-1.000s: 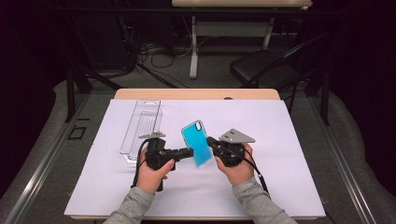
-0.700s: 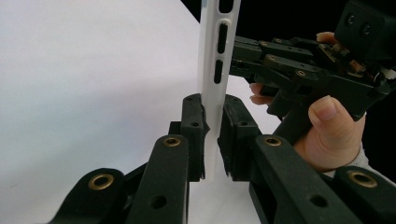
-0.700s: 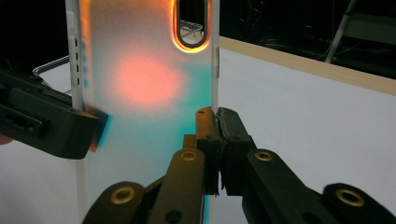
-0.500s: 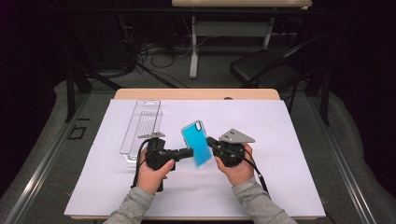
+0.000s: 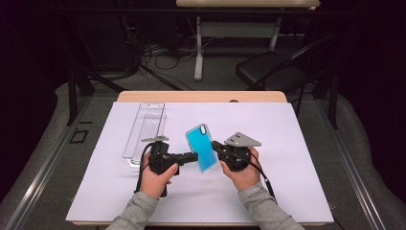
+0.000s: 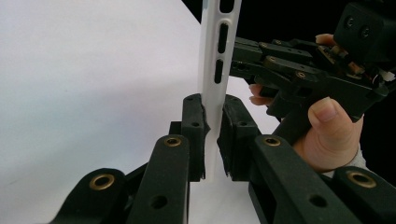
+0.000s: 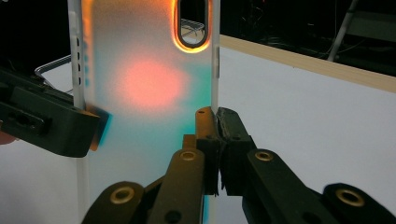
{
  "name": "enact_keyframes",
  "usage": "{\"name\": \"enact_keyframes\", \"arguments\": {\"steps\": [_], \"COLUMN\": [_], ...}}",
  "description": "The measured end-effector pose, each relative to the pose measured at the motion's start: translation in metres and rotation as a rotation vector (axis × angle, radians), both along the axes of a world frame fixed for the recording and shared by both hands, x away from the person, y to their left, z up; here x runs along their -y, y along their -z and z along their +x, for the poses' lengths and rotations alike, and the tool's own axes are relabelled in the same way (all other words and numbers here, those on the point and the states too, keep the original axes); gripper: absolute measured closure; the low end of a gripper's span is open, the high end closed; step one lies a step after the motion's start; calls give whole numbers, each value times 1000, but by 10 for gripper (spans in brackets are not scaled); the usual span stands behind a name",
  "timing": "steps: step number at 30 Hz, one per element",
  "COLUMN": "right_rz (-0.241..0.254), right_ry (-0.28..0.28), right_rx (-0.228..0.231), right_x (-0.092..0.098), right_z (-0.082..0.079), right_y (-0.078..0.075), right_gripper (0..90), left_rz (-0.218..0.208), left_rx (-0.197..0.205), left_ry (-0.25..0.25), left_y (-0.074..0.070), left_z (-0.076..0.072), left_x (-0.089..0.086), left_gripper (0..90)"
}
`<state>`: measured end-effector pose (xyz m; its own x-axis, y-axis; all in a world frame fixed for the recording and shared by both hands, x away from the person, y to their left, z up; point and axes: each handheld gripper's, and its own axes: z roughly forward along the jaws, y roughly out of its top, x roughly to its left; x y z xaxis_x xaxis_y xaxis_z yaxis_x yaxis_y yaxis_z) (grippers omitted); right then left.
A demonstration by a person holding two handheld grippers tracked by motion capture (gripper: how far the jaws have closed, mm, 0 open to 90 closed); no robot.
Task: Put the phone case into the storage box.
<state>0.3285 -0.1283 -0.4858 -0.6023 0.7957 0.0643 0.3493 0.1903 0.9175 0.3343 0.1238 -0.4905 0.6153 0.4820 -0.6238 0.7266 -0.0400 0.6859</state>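
Observation:
A turquoise phone case [image 5: 201, 146] is held upright above the white sheet, between my two grippers. My left gripper [image 5: 193, 156] comes in from the left and is shut on the case's lower left edge. In the left gripper view the pale rim of the case [image 6: 215, 70] stands pinched between the pads of the left gripper [image 6: 214, 135]. My right gripper [image 5: 215, 145] is shut on the opposite edge. The right gripper view shows the right gripper [image 7: 217, 140] clamping the frosted case [image 7: 140, 93] at its right rim, with the camera cutout above. The left gripper's jaw [image 7: 51, 126] grips the far side.
A clear plastic packaging tray [image 5: 145, 128] lies on the white sheet [image 5: 297, 158] to the left, just behind the left hand. The wooden table edge [image 5: 201, 97] runs along the back. A black chair [image 5: 268, 69] and cables stand on the floor beyond the table.

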Motion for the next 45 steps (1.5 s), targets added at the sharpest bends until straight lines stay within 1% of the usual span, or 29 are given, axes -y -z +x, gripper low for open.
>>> {"name": "enact_keyframes", "arguments": {"steps": [5, 11, 14, 21, 29, 36, 40, 45], "right_rz": [2, 5, 6, 8, 13, 22, 29, 39], "right_ry": [-2, -3, -5, -6, -13, -26, -30, -53], "right_rx": [-1, -1, -1, -3, -5, -3, -2, -2], "right_x": [0, 0, 0, 0, 0, -1, 0, 3], "right_z": [0, 0, 0, 0, 0, -1, -2, 0], "right_y": [0, 0, 0, 0, 0, -2, -4, -7], "right_gripper": [882, 881, 880, 877, 855, 801, 756, 674], "left_rz": [3, -1, -4, -7, -16, -12, -14, -13], "left_rx": [5, 3, -4, -3, -5, -1, -1, 7], "left_ry": [3, 1, -2, -4, -9, -11, -19, -28], "left_y": [0, 0, 0, 0, 1, 1, 1, 0], "left_z": [0, 0, 0, 0, 1, 2, 3, 3], "left_x": [-1, -1, -1, -2, -3, -5, -7, -11], "left_gripper": [815, 815, 816, 816, 816, 816, 816, 816]}}
